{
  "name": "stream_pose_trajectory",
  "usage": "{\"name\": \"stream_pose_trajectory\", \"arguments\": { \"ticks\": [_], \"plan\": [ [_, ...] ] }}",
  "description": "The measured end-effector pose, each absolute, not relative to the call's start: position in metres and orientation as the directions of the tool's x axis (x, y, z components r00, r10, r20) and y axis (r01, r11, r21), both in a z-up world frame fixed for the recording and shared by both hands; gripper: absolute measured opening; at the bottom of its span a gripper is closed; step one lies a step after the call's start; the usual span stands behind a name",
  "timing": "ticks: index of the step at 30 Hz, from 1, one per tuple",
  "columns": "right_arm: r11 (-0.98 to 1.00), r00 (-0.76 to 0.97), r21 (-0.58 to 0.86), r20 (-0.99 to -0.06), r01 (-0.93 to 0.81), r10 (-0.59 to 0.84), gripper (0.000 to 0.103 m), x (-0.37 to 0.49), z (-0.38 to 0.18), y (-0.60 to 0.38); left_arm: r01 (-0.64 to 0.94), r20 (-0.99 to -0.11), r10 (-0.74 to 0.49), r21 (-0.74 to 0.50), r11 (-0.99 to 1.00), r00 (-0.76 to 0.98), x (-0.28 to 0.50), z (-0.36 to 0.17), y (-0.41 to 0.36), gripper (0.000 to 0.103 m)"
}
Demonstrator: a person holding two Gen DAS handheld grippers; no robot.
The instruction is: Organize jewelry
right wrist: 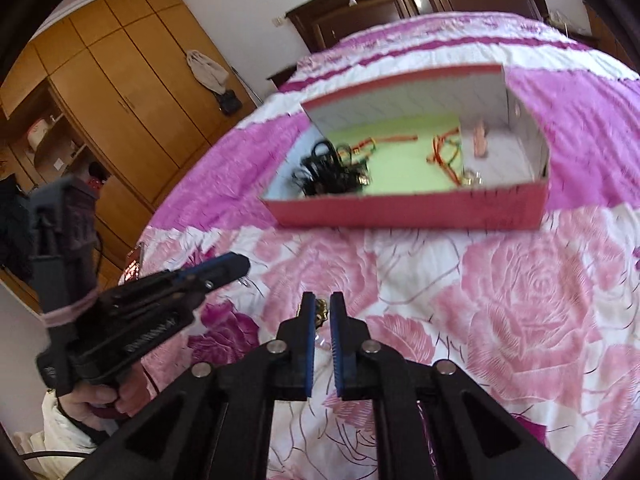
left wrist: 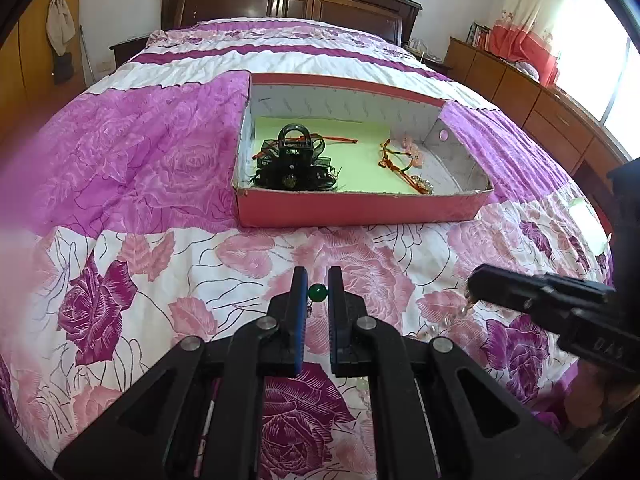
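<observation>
The left tongs (left wrist: 318,292) pinch a green bead (left wrist: 317,291) and the right tongs (right wrist: 320,312) clamp a gold charm (right wrist: 320,313), both above the bedspread (left wrist: 160,280); a slipping bead could drop short of the red box (left wrist: 360,210).

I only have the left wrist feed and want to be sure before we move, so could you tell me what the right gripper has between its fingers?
Observer: The right gripper is closed on a small gold ornament, a detail your view shows only side-on.
Operator: Thank you. Can you see my left gripper from the outside?
Observer: Yes, the left gripper points over the bedspread with a small clear piece dangling below its tip.
Operator: And what is behind it?
Observer: A wooden wardrobe stands along the wall there, with a pale bag hanging beside it.
</observation>
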State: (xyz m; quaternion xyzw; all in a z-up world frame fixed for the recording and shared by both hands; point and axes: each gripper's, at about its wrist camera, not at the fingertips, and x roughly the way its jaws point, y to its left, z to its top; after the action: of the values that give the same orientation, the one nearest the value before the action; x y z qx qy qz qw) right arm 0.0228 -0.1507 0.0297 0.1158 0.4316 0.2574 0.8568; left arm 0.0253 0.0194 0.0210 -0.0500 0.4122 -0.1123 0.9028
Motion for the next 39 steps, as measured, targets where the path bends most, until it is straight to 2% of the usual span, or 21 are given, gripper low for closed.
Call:
{"name": "stream_pose_trajectory", "arguments": {
  "ticks": [15,18,22,26,33,39],
  "plan": [
    [0.843,0.574,0.401,-0.617,-0.359,0.538,0.008,0.02,0.064,-0.169,0.174,-0.726,-0.251,-0.181,0.968,0.641,0.024,0.026,0.014,0.001],
    [0.865,0.576,0.373,-0.646,-0.335,0.502,0.008,0.026,0.056,-0.171,0.177,-0.727,-0.253,-0.181,0.967,0.639,0.024,0.026,0.012,0.001],
    [0.93,0.58,0.252,-0.728,-0.268,0.365,0.008,0.037,0.024,-0.174,0.178,-0.728,-0.253,-0.18,0.967,0.638,0.025,0.026,0.013,0.001],
    [0.955,0.531,0.226,-0.795,-0.193,0.295,0.008,0.047,-0.006,-0.187,0.175,-0.729,-0.251,-0.181,0.968,0.637,0.026,0.024,0.013,0.001],
    [0.951,0.516,0.267,-0.799,-0.157,0.309,0.013,0.045,-0.006,-0.199,0.169,-0.735,-0.245,-0.178,0.969,0.632,0.027,0.02,0.014,0.001],
    [0.932,0.49,0.295,-0.793,-0.211,0.362,0.015,0.029,0.003,-0.186,0.159,-0.737,-0.241,-0.181,0.971,0.632,0.028,0.019,0.018,0.001]
  ]
}}
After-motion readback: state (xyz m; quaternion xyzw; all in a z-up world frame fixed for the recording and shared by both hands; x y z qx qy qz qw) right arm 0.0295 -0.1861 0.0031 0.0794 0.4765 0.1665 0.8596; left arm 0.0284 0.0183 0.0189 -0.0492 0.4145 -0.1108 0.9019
